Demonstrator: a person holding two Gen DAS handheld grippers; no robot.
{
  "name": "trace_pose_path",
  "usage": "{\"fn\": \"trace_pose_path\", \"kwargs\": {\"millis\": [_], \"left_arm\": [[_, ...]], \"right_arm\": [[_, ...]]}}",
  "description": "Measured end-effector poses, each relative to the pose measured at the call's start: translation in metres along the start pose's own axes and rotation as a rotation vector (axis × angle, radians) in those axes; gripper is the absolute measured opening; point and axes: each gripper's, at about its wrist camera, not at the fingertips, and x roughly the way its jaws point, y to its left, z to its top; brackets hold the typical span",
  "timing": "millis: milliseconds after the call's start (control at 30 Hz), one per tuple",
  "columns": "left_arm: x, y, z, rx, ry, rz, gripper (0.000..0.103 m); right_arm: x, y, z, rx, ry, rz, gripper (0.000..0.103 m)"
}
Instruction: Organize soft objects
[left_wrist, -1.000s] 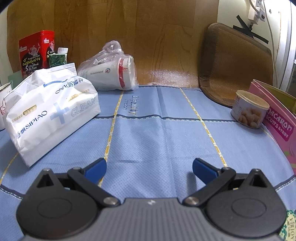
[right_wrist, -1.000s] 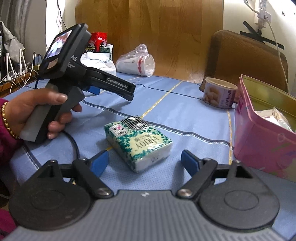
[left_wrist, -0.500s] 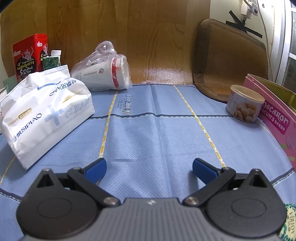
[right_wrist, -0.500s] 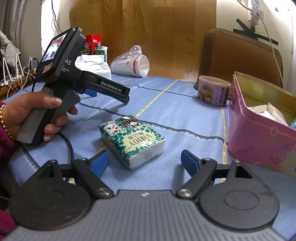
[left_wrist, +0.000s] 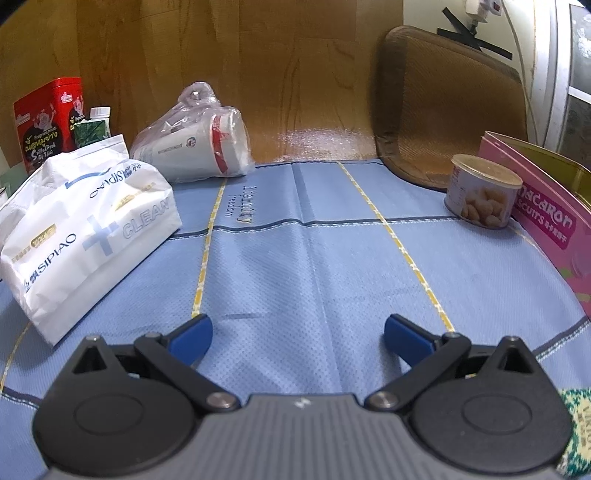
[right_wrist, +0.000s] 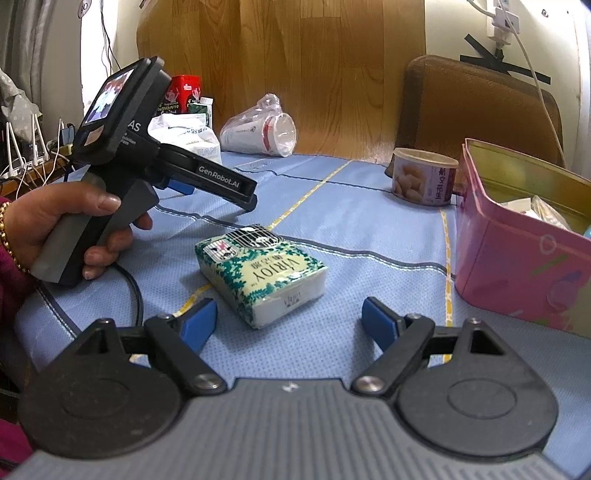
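A green and white Virjoy tissue pack (right_wrist: 260, 275) lies on the blue cloth just ahead of my right gripper (right_wrist: 290, 323), which is open and empty, its jaws wide to either side of the pack's near end. My left gripper (left_wrist: 297, 338) is open and empty above bare cloth; its body (right_wrist: 162, 162) shows in the right wrist view, held left of the pack. A large white Sipiao tissue bag (left_wrist: 83, 225) lies at the left. An open pink Macaron tin (right_wrist: 524, 236) with items inside stands at the right. A corner of the pack (left_wrist: 576, 424) shows in the left wrist view.
A bagged stack of paper cups (left_wrist: 195, 147) lies at the back by the wooden wall. A small round can (left_wrist: 480, 192) stands beside the pink tin (left_wrist: 546, 218). A red tin (left_wrist: 46, 118) and a small carton (left_wrist: 94, 127) stand back left. A brown chair back (left_wrist: 447, 110) is behind.
My right gripper has come a little closer to the tissue pack. The left gripper has shifted slightly and turned a bit to the right; both stay open.
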Motion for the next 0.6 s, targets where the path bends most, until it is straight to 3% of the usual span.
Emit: {"fn": "trace_pose_path", "kwargs": {"millis": [333, 433, 467, 600], "left_arm": [[-0.027, 0.030, -0.021, 0.093, 0.010, -0.110, 0.103], [-0.044, 0.034, -0.029, 0.081, 0.027, -0.132, 0.103], [-0.051, 0.035, -0.031, 0.069, 0.027, -0.166, 0.103], [-0.071, 0.040, -0.034, -0.060, 0.056, -0.437, 0.102]], "right_arm": [[-0.006, 0.004, -0.008, 0.004, -0.038, -0.008, 0.092], [-0.008, 0.003, -0.009, 0.019, -0.051, 0.011, 0.091], [-0.008, 0.004, -0.008, 0.019, -0.054, 0.013, 0.091], [-0.007, 0.007, -0.007, 0.005, -0.062, 0.021, 0.086]]}}
